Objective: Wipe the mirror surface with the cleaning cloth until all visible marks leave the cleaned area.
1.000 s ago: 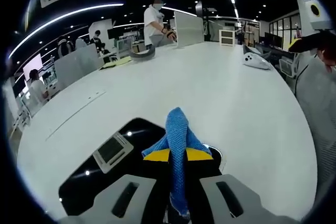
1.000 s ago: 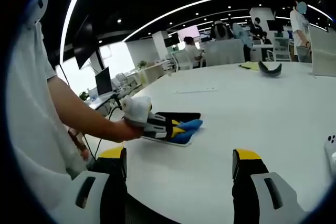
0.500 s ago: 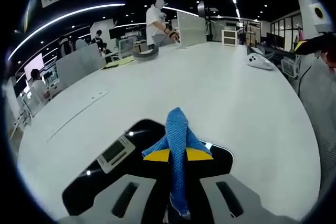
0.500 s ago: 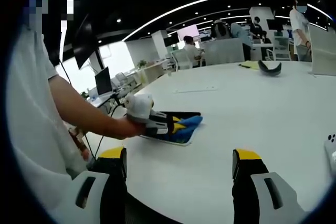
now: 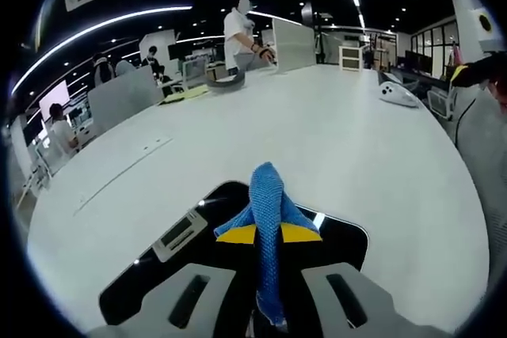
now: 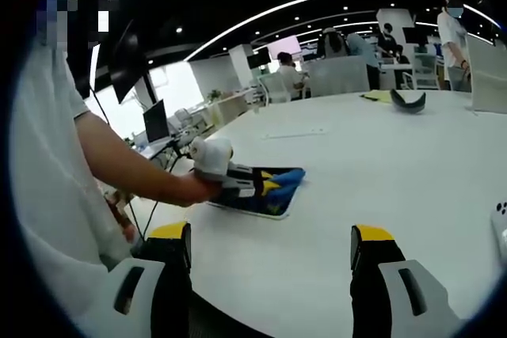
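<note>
A flat dark mirror (image 5: 170, 255) lies on the white table, reflecting ceiling lights; from the right gripper view the mirror (image 6: 273, 207) sits at the table's near left. My left gripper (image 5: 268, 233) is shut on a blue knitted cleaning cloth (image 5: 268, 195), which rests on the mirror's surface. In the right gripper view the left gripper (image 6: 265, 187) and blue cloth (image 6: 290, 177) lie over the mirror, held by a person's hand. My right gripper (image 6: 269, 244) stands open above the table's near edge, well apart from the mirror, nothing between its fingers.
The wide white table (image 5: 317, 124) stretches ahead. A white controller-like object (image 5: 394, 94) lies at its far right, a dark curved object (image 6: 407, 101) and yellow papers at the far end. People stand and sit around the office behind.
The left gripper with the cloth has slid across the mirror; more of the mirror's dark surface shows to its right. The right gripper has stayed still.
</note>
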